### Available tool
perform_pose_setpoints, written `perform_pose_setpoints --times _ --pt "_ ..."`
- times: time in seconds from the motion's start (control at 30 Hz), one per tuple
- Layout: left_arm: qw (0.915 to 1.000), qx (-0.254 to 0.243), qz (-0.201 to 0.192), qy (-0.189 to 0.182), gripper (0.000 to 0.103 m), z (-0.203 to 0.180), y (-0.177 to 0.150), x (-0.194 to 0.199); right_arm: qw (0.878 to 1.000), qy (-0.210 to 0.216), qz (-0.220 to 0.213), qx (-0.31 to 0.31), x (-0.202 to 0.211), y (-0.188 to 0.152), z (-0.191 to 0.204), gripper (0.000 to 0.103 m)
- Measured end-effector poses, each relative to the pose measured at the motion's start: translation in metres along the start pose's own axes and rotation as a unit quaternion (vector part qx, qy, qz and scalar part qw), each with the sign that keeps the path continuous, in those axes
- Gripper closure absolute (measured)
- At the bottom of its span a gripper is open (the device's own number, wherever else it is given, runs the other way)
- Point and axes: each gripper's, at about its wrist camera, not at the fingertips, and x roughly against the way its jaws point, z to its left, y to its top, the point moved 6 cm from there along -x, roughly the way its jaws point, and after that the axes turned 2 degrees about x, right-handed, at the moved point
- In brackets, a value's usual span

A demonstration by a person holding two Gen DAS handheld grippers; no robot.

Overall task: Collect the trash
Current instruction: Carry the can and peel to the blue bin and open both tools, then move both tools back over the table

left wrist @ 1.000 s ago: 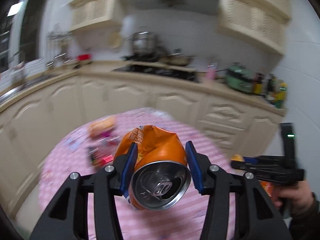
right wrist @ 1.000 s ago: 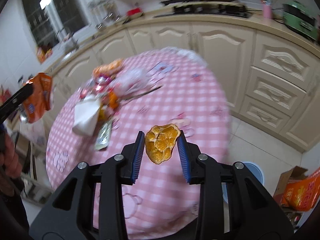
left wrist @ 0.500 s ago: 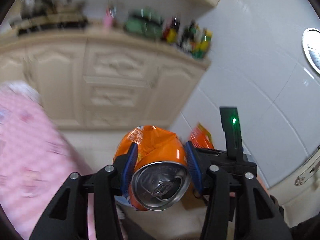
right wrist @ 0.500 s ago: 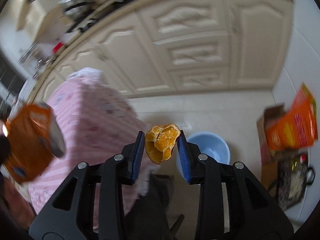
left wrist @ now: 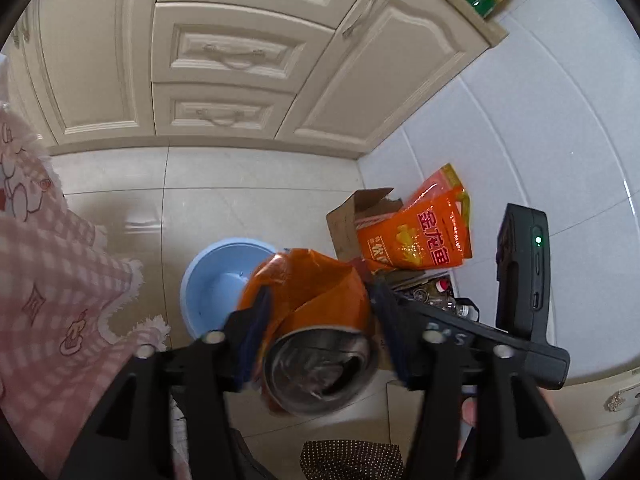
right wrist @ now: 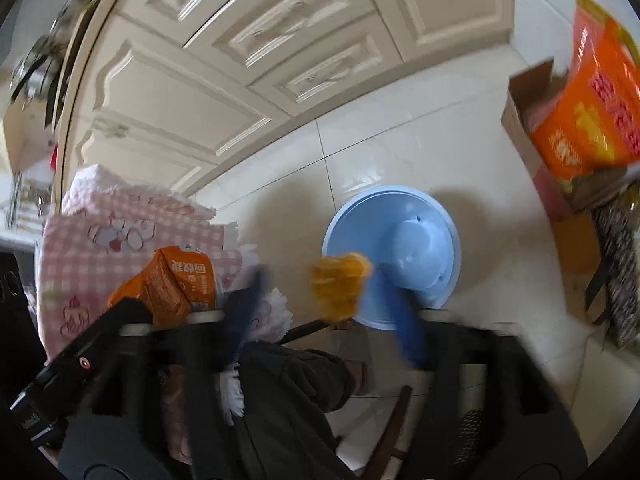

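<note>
Above the pale blue bin [right wrist: 390,256] on the kitchen floor, both hand-held grippers had just been opening. The right hand-held gripper [right wrist: 324,304] stood wide, the orange peel [right wrist: 340,280] loose between its pads, near the bin's rim rather than its middle. The left hand-held gripper [left wrist: 320,324] had spread too, the crushed orange can [left wrist: 312,320] apparently no longer pinched. The peel might have fallen outside onto the tiles; the can, released off-centre, could have struck the rim and rolled away.
</note>
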Motion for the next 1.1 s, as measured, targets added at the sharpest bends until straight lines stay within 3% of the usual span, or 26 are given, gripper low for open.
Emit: perform_pose_setpoints --times 0.03,0.1,0.3,0.57,0.83,1.1 --pt "0.9999 0.001 -0.003 0.012 0.027 0.003 0.001 0.0 1.0 0.001 -0.002 -0.006 0.0 0.0 -0.003 0.024" --pt "0.9998 0.004 -0.012 0.016 0.018 0.007 0.001 0.002 1.0 -0.004 -0.008 -0.013 0.002 0.001 -0.007 0.011" --pt "0.9988 0.004 -0.018 0.046 0.017 0.012 0.004 0.011 0.999 -0.026 -0.021 -0.004 0.014 0.002 -0.008 0.006" --pt "0.9939 -0.029 -0.079 0.072 0.011 -0.004 0.005 0.07 0.998 -0.032 -0.059 0.019 0.052 0.004 0.016 0.006" --pt "0.9788 -0.057 -0.165 0.107 0.011 -0.016 -0.005 0.163 0.99 -0.004 -0.111 0.088 0.107 0.002 0.098 0.006" --pt "0.9586 -0.026 -0.246 0.142 0.011 0.012 -0.026 0.268 0.971 0.038 -0.146 0.186 0.149 -0.022 0.211 0.006"
